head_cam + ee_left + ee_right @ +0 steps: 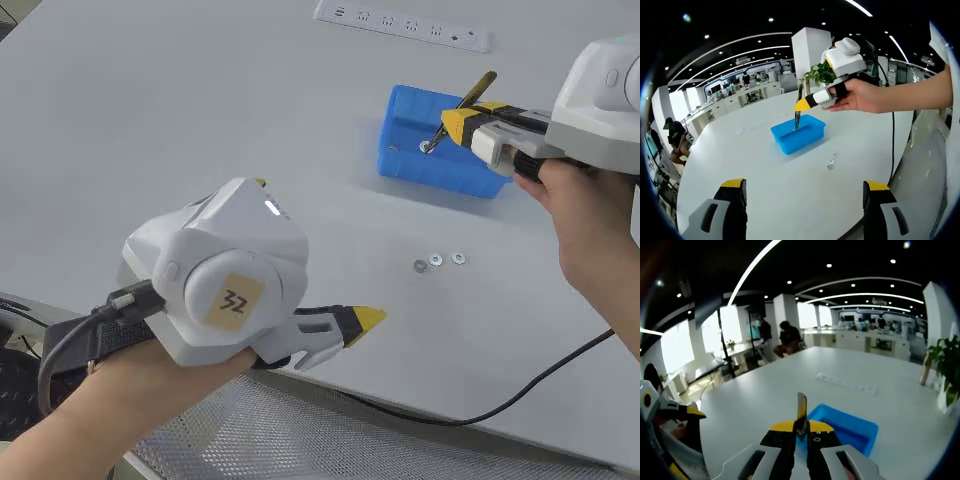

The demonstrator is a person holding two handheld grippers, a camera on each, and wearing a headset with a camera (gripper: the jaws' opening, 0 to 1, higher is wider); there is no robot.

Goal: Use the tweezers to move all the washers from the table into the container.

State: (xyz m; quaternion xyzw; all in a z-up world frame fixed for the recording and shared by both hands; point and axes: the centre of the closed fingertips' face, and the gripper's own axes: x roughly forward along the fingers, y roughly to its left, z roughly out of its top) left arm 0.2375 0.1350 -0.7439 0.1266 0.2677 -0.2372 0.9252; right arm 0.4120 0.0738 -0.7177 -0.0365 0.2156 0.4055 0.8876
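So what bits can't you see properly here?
- Head view: washer at the tips of the tweezers, too small to tell if gripped or lying in the container.
- Right gripper view: tweezers' tips, hidden behind the fingers of the right gripper.
- Left gripper view: washers on the table, too tiny to count.

White multi-socket plastic power strip (pixel 402 24): lying flat, far side. Thin black cable (pixel 460 422): curving along the near edge. Grey perforated metal mesh (pixel 330 440): below that edge. Green leafy plant (pixel 946 365): background.
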